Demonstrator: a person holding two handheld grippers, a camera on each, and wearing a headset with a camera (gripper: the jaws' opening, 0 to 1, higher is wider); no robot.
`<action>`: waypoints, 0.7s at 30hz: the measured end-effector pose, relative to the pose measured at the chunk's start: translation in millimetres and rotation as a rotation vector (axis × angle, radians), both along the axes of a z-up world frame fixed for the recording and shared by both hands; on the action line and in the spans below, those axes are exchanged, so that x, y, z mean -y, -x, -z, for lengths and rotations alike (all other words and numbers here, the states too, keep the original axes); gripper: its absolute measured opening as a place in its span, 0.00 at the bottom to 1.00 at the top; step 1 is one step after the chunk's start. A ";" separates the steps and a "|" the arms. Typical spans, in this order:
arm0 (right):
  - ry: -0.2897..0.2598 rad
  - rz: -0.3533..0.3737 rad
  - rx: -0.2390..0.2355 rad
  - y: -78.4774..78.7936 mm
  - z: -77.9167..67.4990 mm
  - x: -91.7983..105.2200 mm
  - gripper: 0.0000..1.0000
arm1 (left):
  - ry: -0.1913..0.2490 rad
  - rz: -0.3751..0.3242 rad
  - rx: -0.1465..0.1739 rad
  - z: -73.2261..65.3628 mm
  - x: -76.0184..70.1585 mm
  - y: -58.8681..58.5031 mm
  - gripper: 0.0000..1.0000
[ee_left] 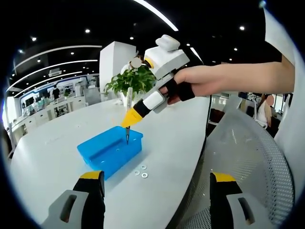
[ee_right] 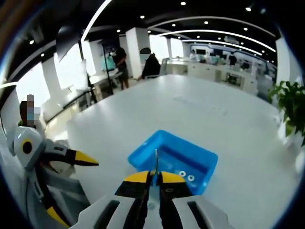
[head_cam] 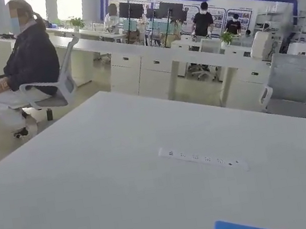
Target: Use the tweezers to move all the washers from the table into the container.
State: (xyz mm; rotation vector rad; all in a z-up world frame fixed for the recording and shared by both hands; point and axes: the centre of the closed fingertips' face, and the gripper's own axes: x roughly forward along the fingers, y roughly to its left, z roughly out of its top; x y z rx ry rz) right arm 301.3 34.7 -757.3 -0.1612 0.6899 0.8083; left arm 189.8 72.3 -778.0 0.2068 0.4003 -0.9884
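A: While the right gripper (ee_right: 153, 177) sits clamped on the tweezers (ee_right: 156, 162), where's the tip?
B: Straight ahead of its jaws, over the blue container (ee_right: 171, 157), inside the rim. Can't tell if it touches the floor of the box.
A: Washers?
B: Stored washers (ee_right: 186, 175), at least two, lie in the container corner nearest that gripper, just right of the tweezers. Three loose washers (ee_left: 141, 171) lie on the white table (ee_left: 62, 143), ahead of the left gripper (ee_left: 157, 175), just beside the container's near edge, not touching it.
A: Left gripper state?
B: Jaws spread wide, nothing between them. It hangs off the table edge, well back from the box, above a mesh chair (ee_left: 248, 148).
A: Anything else?
B: Potted plant (ee_left: 131, 81) beyond the container. From the head view, a power strip (head_cam: 203, 159) is set in the tabletop, and a person is seated on an office chair (head_cam: 59, 85) far left.
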 end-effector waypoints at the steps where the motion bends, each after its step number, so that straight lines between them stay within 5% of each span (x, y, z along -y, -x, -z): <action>1: -0.002 0.002 -0.007 2.4 2.0 0.2 0.04 | 0.000 0.000 0.000 0.1 0.0 0.0 0.93; 21: 0.031 0.014 -0.138 25.3 59.6 6.5 0.04 | -0.014 0.003 -0.013 3.9 -0.3 1.3 0.92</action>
